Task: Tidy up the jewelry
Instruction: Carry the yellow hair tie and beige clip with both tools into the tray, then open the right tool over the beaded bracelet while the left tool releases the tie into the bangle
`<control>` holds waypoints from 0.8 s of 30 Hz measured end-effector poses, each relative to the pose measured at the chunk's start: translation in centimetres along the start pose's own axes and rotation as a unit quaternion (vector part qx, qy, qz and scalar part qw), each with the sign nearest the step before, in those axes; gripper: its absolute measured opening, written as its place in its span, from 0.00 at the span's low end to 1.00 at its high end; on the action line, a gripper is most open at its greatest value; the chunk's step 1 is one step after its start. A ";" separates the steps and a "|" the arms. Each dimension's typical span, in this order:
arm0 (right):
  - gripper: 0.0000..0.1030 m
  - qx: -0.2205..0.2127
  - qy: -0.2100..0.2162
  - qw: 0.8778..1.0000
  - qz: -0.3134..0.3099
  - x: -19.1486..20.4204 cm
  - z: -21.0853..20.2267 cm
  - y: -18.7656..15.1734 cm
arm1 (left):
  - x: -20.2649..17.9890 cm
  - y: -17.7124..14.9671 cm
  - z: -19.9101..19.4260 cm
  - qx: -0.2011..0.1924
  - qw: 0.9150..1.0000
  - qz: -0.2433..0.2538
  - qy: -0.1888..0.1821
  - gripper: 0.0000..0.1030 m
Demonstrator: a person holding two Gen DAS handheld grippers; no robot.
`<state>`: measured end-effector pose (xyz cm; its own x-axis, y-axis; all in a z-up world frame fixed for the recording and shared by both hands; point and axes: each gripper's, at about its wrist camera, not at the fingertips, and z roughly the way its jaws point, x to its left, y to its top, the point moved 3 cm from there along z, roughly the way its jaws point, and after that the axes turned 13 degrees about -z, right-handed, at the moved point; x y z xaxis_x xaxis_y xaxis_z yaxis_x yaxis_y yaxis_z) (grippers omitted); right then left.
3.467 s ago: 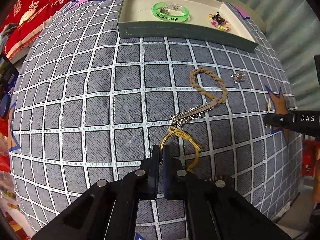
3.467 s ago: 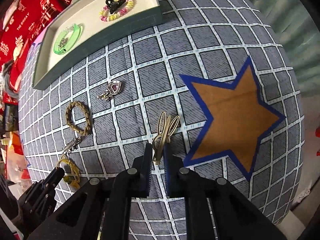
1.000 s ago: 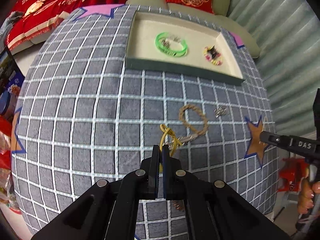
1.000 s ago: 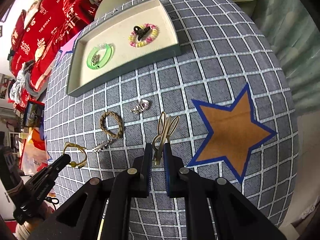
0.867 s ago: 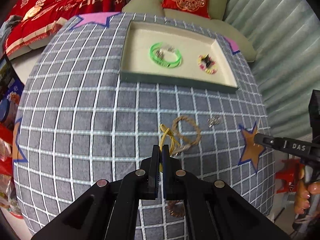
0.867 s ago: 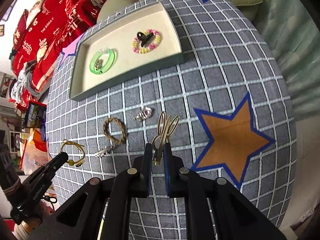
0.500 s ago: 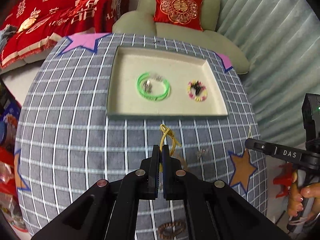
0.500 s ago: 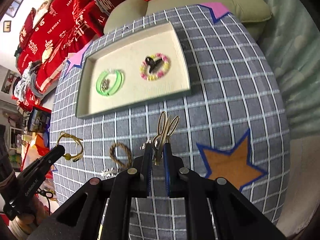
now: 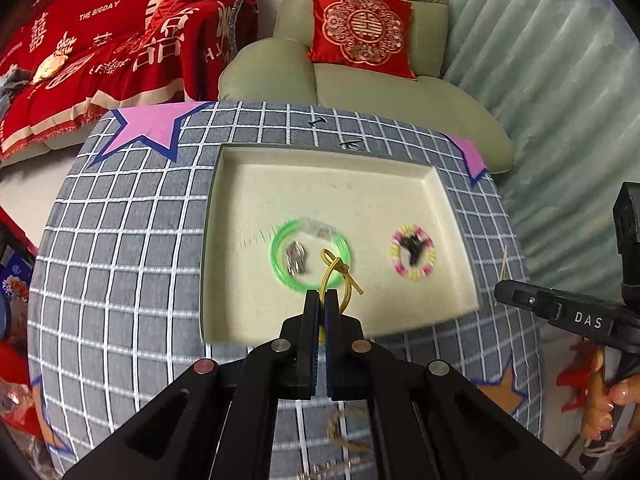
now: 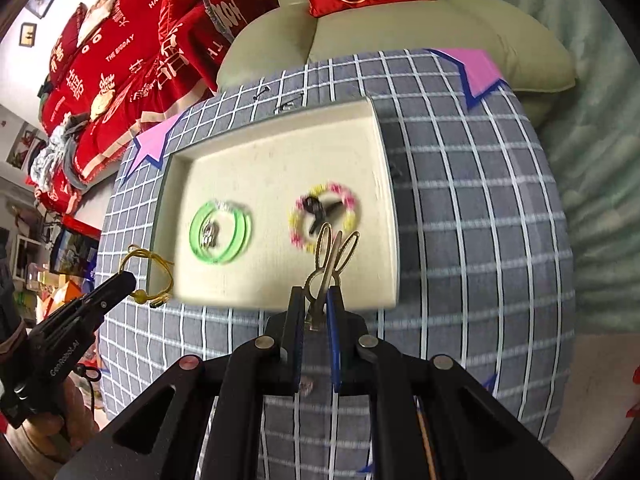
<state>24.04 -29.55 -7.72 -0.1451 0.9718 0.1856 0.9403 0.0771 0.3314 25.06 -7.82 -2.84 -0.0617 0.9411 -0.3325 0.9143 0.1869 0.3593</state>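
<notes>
Yellow cord [image 9: 336, 276] pinched in left claw [image 9: 320, 300], above tray [image 9: 224, 312]

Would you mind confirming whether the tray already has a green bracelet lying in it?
Yes, the green bracelet lies flat on the tray floor, left of the beaded bracelet.

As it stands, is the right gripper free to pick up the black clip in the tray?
Probably not: the right gripper is shut on a gold hairpin, though nothing covers the black clip.
</notes>
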 end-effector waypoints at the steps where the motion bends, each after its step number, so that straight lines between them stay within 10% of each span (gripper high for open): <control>1: 0.11 0.001 0.000 1.000 -0.003 -0.1 0.5 0.5 | 0.1 0.4 0.4 0.001 1.000 -0.003 0.003 0.11; 24: 0.11 0.036 -0.008 0.999 -0.015 -3.2 9.8 7.2 | 1.8 4.4 8.1 0.015 0.994 -0.004 0.107 0.11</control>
<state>34.30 -29.97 -14.97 -0.1687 0.9723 0.1615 0.9554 0.1211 0.2692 32.25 -7.63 -8.93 -0.1499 0.9785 -0.1419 0.9249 0.1895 0.3295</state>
